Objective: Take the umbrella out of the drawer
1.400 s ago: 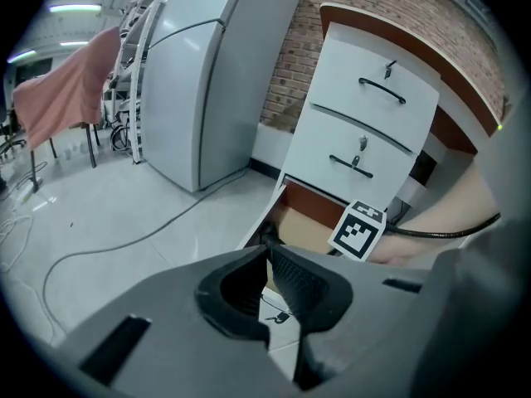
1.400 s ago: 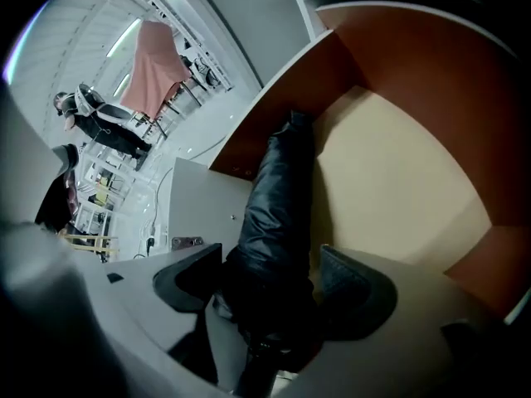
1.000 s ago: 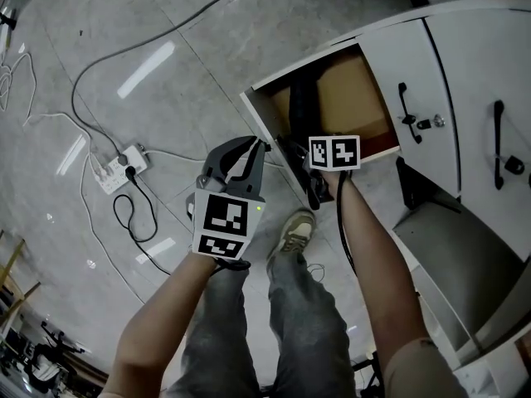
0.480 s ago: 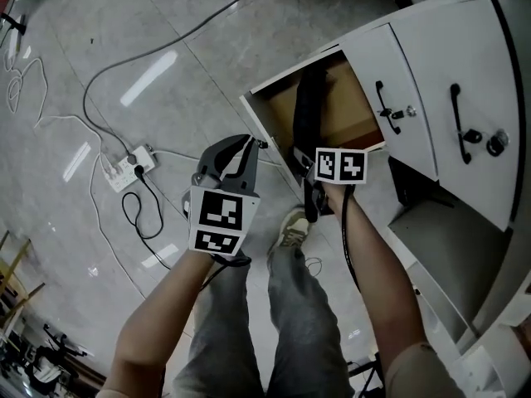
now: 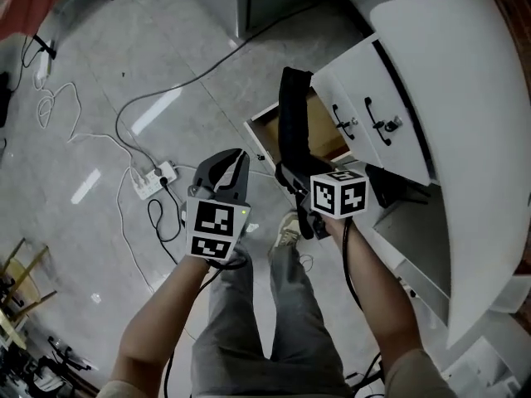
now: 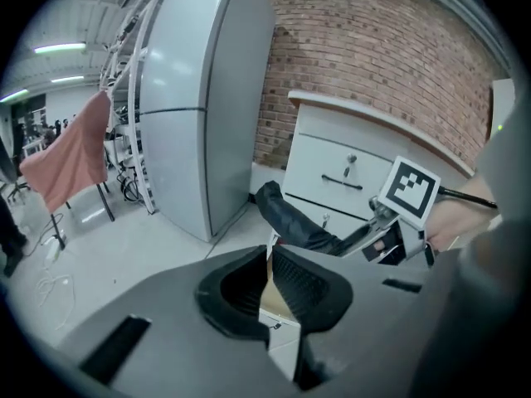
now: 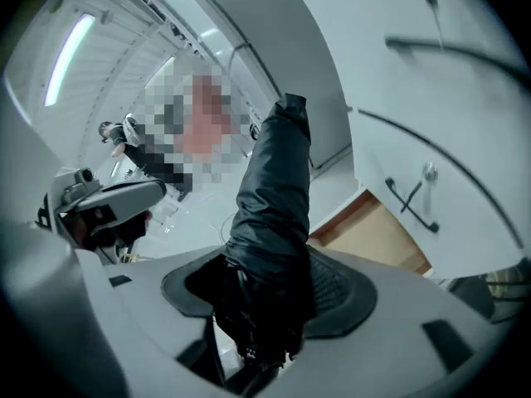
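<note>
In the right gripper view, the umbrella (image 7: pixel 272 197) was clamped by the right gripper (image 7: pixel 270 293), jaws just closed in; the left gripper (image 5: pixel 235 161), at nine o'clock, was shut, empty.

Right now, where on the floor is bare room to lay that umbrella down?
Bare tiles lie between the power strip and the open drawer, and left of the strip's looping cables. It is crowded around the shoe below the drawer.

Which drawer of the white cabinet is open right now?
The lowest drawer: it is pulled out toward the floor, showing its brown wooden inside. The drawers over it, each with a black handle, are shut flush with the cabinet front.
</note>
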A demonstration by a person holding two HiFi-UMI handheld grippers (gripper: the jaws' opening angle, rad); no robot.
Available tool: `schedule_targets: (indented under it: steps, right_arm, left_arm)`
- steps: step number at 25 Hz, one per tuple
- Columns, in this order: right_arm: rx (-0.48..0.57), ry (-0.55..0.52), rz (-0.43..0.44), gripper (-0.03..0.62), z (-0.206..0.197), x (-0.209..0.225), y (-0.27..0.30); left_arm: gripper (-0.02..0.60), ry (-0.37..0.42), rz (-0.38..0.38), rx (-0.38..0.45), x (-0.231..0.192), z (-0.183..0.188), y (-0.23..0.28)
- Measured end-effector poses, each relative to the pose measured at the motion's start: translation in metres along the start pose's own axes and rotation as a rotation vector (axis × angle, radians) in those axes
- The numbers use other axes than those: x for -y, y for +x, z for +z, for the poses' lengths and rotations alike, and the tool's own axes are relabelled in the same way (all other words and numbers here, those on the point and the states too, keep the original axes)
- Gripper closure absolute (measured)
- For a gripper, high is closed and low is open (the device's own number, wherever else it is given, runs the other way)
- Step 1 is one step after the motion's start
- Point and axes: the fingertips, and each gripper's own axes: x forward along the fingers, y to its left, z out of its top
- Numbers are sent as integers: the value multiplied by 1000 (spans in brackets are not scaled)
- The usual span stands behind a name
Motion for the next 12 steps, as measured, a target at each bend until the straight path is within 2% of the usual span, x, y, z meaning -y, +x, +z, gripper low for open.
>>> schedule_targets:
  steps: [7, 12]
  right_arm:
    - [177, -75, 59, 330, 87, -120, -143]
    - [322, -136, 66, 329, 148, -186, -245]
  left_arm:
    - [554, 12, 24, 94, -3, 116, -109]
    - [554, 74, 30, 198, 11, 209, -179]
